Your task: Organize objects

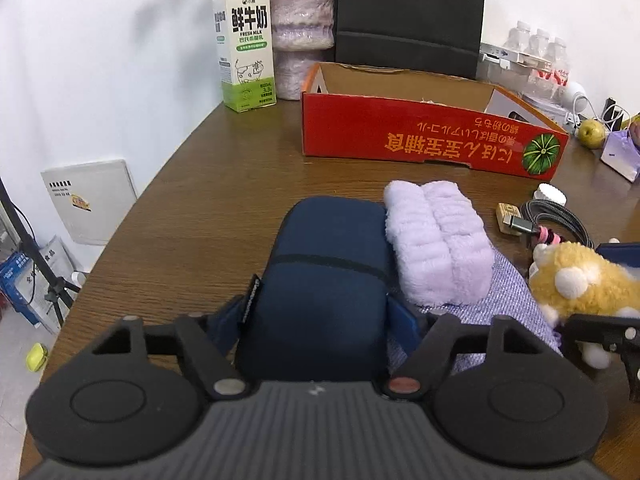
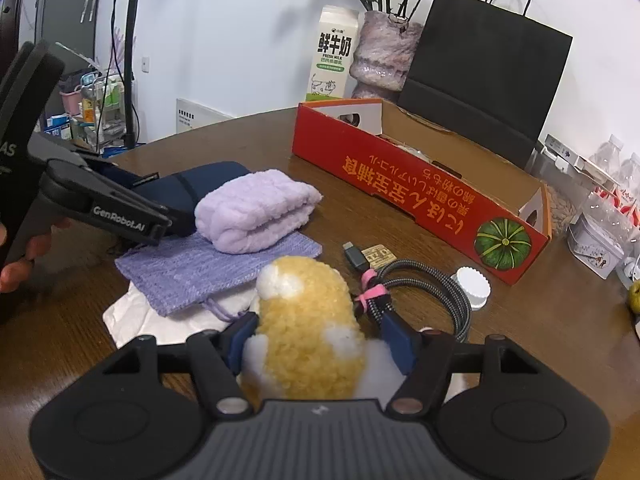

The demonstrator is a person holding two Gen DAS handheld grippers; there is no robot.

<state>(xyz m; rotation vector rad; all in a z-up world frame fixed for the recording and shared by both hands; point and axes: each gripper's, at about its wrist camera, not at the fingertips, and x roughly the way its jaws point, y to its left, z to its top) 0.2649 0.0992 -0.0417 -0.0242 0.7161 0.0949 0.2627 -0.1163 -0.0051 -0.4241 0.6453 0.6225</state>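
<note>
A navy pouch (image 1: 324, 276) lies on the wooden table (image 1: 208, 200), and my left gripper (image 1: 316, 320) holds it, the blue pads against its two sides. My right gripper (image 2: 320, 340) is shut on a yellow and white plush toy (image 2: 304, 320), which fills the gap between its pads. In the right wrist view the left gripper (image 2: 132, 216) reaches in from the left along the navy pouch (image 2: 192, 188). A folded lilac towel (image 1: 436, 240) rests beside the pouch, partly on a purple knit bag (image 2: 200, 268). An open red cardboard box (image 1: 420, 140) stands behind them.
A braided cable (image 2: 432, 280), a white cap (image 2: 474, 284) and a small wooden tag (image 2: 378, 255) lie by the box. Milk carton (image 1: 246, 48), vase (image 1: 300, 28) and black paper bag (image 1: 408, 12) line the wall. Water bottles (image 1: 540, 56) and a pear (image 1: 592, 132) sit at far right.
</note>
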